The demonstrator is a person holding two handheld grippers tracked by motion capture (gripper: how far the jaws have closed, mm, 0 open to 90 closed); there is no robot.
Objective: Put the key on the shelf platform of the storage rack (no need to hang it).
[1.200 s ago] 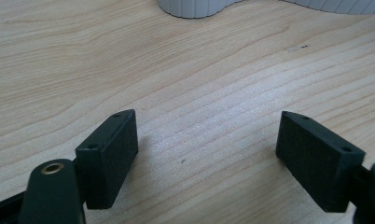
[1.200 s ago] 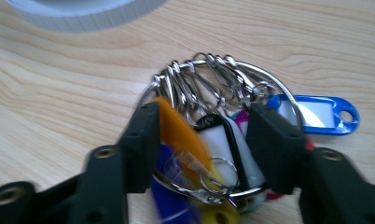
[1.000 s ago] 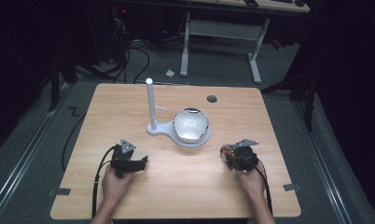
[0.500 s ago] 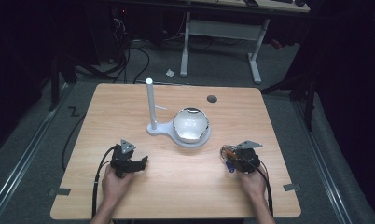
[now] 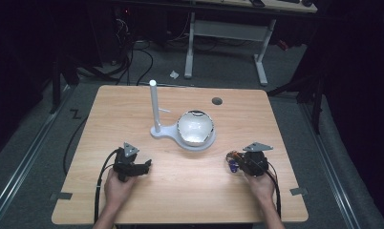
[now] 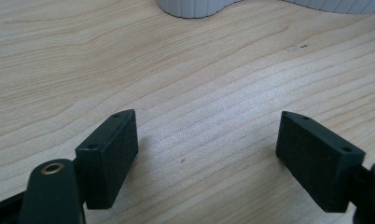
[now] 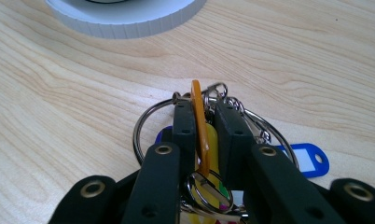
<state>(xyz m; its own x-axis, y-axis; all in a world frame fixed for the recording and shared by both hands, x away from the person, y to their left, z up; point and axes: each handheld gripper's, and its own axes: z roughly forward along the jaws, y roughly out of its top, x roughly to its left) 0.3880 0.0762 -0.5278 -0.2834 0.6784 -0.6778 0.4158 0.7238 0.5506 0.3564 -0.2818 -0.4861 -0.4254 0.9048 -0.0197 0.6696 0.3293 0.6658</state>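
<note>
A bunch of coloured key tags on metal rings (image 5: 233, 163) lies on the wooden table at the near right. My right gripper (image 5: 238, 162) is on it. In the right gripper view its jaws (image 7: 204, 112) have just been closing and now pinch the orange tag (image 7: 199, 126) upright between the pads. A large key ring (image 7: 143, 126) and a blue tag (image 7: 307, 158) lie beside them. My left gripper (image 5: 147, 165) rests at the near left, open, with bare wood between its pads (image 6: 108, 149). A white stand (image 5: 164, 131) with an upright post (image 5: 154, 107) and a round dish (image 5: 195, 128) sits mid-table.
The stand's ribbed white base edge (image 7: 125, 18) lies just beyond the key bunch, and it also lies ahead of the left gripper (image 6: 195, 7). A round cable hole (image 5: 217, 101) sits near the far edge. Cables trail from both grippers toward the near edge.
The right gripper has shifted slightly toward the near right, with the key bunch at its tips. The left hand and gripper have kept still.
</note>
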